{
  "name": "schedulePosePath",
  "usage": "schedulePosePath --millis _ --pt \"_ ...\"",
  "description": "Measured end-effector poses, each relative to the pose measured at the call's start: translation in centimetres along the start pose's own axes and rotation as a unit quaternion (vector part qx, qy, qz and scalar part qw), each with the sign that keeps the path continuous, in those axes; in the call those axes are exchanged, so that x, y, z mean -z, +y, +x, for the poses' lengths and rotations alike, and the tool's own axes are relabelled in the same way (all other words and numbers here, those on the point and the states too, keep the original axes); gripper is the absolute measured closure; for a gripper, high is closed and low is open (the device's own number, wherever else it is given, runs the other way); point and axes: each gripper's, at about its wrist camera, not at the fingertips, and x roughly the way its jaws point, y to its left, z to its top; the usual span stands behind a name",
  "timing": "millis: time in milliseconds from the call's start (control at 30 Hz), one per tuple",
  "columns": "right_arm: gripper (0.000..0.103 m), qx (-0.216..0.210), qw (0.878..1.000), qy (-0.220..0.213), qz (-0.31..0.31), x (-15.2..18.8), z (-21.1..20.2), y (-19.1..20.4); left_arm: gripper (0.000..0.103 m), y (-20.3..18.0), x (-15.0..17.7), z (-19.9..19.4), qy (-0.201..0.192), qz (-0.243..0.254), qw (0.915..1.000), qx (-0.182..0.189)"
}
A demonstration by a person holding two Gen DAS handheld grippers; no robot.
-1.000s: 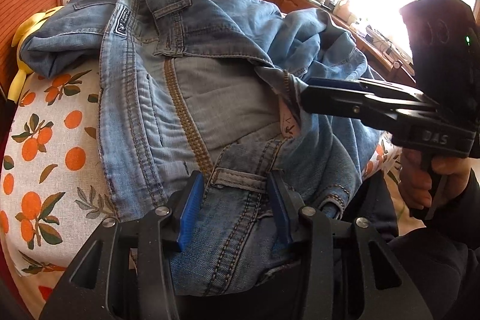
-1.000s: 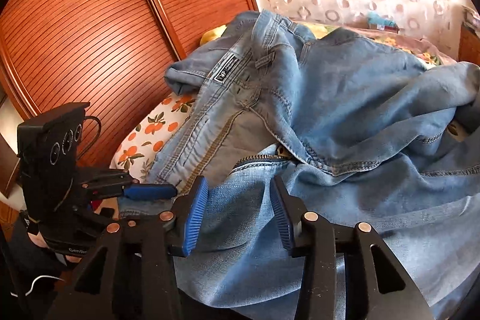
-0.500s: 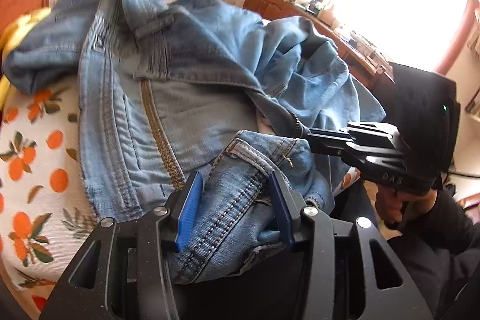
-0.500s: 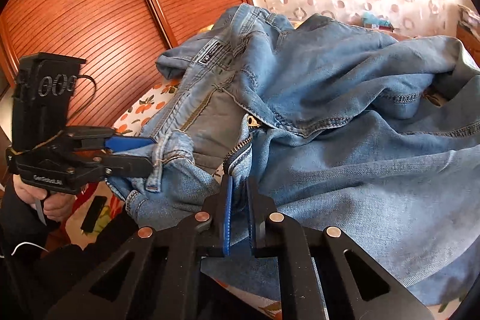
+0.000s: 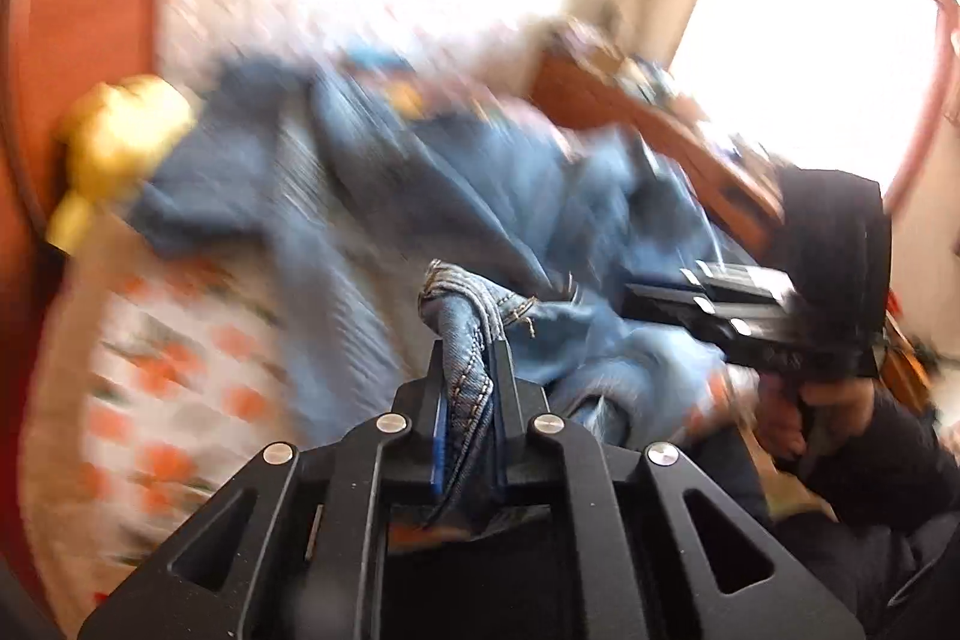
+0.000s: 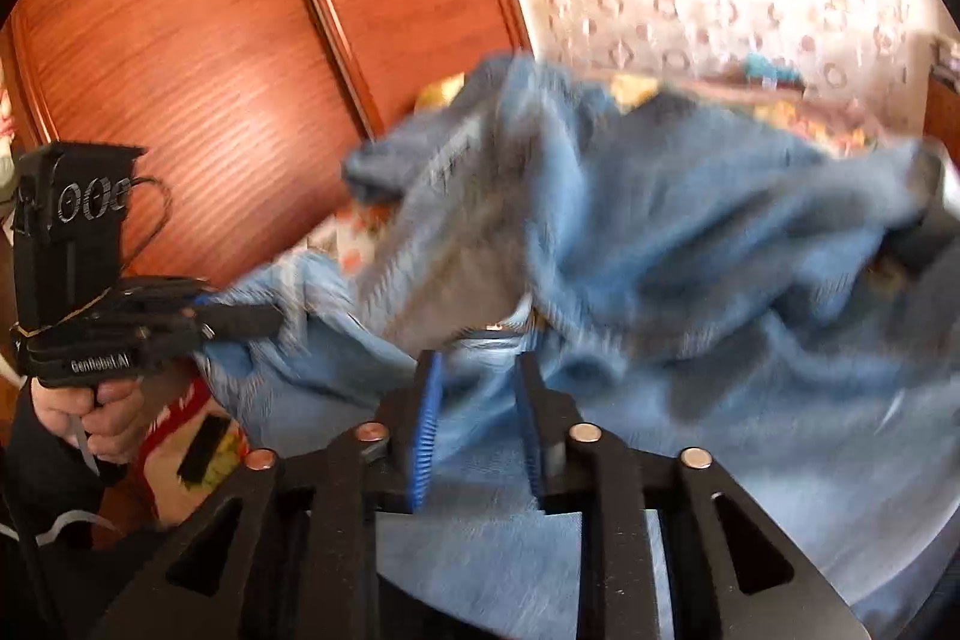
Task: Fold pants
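**Fold pants: barely started, still in the grab-and-lift phase**

Pants are blue jeans, lying crumpled in a heap on the bed (orange-print cover), no flat layout and no fold line visible in either view.

Left tool is clenched on a bunched bit of stitched denim, waistband or hem edge, can't say which. Its jaws have just been closing, and the cloth sits pinched between them.

Right tool has just been opening: jaws stand apart, denim lies between and under them, but the pads don't visibly press on it. I read it as released (blur makes that less than certain).

Done: one edge gripped. Left: pretty much everything. My guess at what remains: right side needs a matching grip, then spread the jeans flat, bring the legs together, fold lengthwise. Both views are heavily motion-blurred, so cloth detail beyond the grip point is unreadable.
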Motion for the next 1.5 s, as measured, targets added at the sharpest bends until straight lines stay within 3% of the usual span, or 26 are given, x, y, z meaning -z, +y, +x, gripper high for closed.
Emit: schedulePosePath --millis 67,133,167,200,267,333,467,500,667,800,933,1100,1233,1433,1467,1500 --pt "0.071 0.006 1.000 -0.023 -0.007 -1.2 -1.0 0.1 0.091 0.2 -1.8 -4.0 -0.057 0.005 0.9982 -0.017" --pt "0.068 0.018 0.999 -0.036 -0.013 -1.7 -1.6 -0.1 0.089 0.2 -2.2 -5.3 -0.066 0.023 0.9967 -0.040" --pt "0.068 0.026 0.999 -0.038 -0.013 -1.7 -1.7 -0.4 0.087 0.8 -1.8 -4.2 -0.036 0.028 0.9972 -0.059" --pt "0.068 0.032 0.999 -0.036 -0.009 -1.5 -1.7 -0.7 0.085 1.8 -0.9 -1.8 0.029 0.020 0.9967 -0.073" --pt "0.068 0.039 0.999 -0.029 0.001 -1.2 -1.5 -1.6 0.084 4.0 1.9 1.9 0.121 -0.010 0.9888 -0.086" --pt "0.068 0.044 0.999 -0.024 0.006 -0.7 -1.4 -2.3 0.084 4.4 3.1 2.8 0.139 -0.007 0.9870 -0.080" --pt "0.068 0.066 0.998 -0.010 0.010 -0.6 -1.2 -3.2 0.059 4.2 2.3 1.5 0.111 -0.006 0.9906 -0.079" --pt "0.068 0.072 0.997 -0.008 0.006 -0.6 -1.2 -3.3 0.057 4.0 1.9 1.5 0.104 -0.003 0.9911 -0.083" --pt "0.068 0.100 0.995 -0.002 0.002 -0.8 -1.5 -3.3 0.057 5.1 0.3 -0.3 0.074 -0.016 0.9934 -0.086" --pt "0.068 0.130 0.991 0.002 -0.005 -1.2 -0.9 -3.3 0.056 5.4 -1.5 1.3 0.060 -0.007 0.9950 -0.079" --pt "0.060 0.157 0.988 0.007 -0.007 -2.1 0.6 -3.4 0.057 4.7 -2.8 5.3 0.097 0.021 0.9927 -0.068" --pt "0.052 0.168 0.985 0.029 0.008 -2.4 3.3 -4.4 0.057 4.4 -1.5 9.9 0.167 0.037 0.9835 -0.057" --pt "0.052 0.173 0.983 0.055 0.004 -1.8 5.3 -4.2 0.056 4.7 -0.4 10.8 0.180 0.028 0.9816 -0.058" --pt "0.052 0.184 0.982 0.049 -0.012 -2.2 5.3 -2.8 0.053 4.9 -0.3 11.4 0.169 0.030 0.9832 -0.063" --pt "0.052 0.184 0.982 0.047 -0.014 -2.2 5.3 -2.7 0.055 4.7 -0.3 11.4 0.166 0.035 0.9831 -0.070" --pt "0.052 0.183 0.982 0.045 -0.013 -2.1 5.0 -2.7 0.071 4.4 -0.2 11.4 0.163 0.041 0.9830 -0.074"
